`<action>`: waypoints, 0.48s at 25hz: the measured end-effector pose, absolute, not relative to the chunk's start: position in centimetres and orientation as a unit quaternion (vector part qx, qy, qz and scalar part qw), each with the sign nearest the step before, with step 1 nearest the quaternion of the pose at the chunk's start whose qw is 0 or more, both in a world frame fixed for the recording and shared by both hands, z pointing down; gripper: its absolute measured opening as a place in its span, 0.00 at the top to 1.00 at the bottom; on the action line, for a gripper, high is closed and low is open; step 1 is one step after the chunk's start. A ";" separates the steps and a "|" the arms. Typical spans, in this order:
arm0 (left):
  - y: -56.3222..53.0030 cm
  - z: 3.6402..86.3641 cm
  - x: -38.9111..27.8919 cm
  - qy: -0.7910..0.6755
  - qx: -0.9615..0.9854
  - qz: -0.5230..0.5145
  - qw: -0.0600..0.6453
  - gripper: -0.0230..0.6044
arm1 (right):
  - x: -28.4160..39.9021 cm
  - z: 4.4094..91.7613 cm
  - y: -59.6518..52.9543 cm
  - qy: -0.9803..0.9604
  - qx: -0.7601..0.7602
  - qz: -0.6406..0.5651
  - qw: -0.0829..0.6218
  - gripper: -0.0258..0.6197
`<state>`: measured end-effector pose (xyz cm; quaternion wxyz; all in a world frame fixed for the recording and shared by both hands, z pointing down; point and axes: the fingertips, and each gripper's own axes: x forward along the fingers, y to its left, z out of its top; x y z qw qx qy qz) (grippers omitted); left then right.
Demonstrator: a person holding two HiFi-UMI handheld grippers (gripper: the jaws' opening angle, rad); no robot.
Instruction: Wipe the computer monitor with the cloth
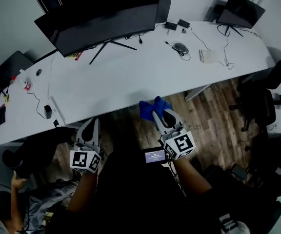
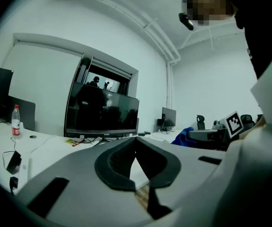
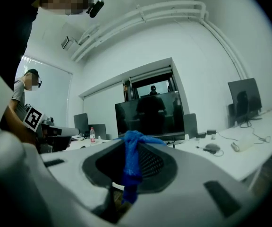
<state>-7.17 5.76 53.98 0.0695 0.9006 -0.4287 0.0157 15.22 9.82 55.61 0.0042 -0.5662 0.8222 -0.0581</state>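
- Clamped the blue cloth (image 3: 130,162) in the right gripper (image 1: 158,114), bunched at the tips, presumably to leave a loose wad ahead for wiping.
- Held the left gripper (image 1: 89,126) with jaws together on nothing, low and back, likely spare.
- Held the cloth just off the near edge of the white desk (image 1: 130,77), well apart from the computer monitor (image 1: 101,21) at the far side, not yet wiped.

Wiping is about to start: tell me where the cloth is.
The blue cloth is pinched in the right gripper, right of centre in the head view, just off the near edge of the white desk, short of the big monitor.
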 end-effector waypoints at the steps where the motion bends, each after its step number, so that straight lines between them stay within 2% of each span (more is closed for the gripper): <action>1: 6.6 53.9 -7.1 -0.430 0.900 0.018 0.066 0.97 | 15.2 55.7 10.7 0.822 -0.566 -0.060 0.004 0.85; 12: 13.2 55.3 -9.3 -0.425 0.901 0.028 0.080 0.97 | 13.9 56.8 19.1 0.802 -0.591 -0.087 -0.003 0.85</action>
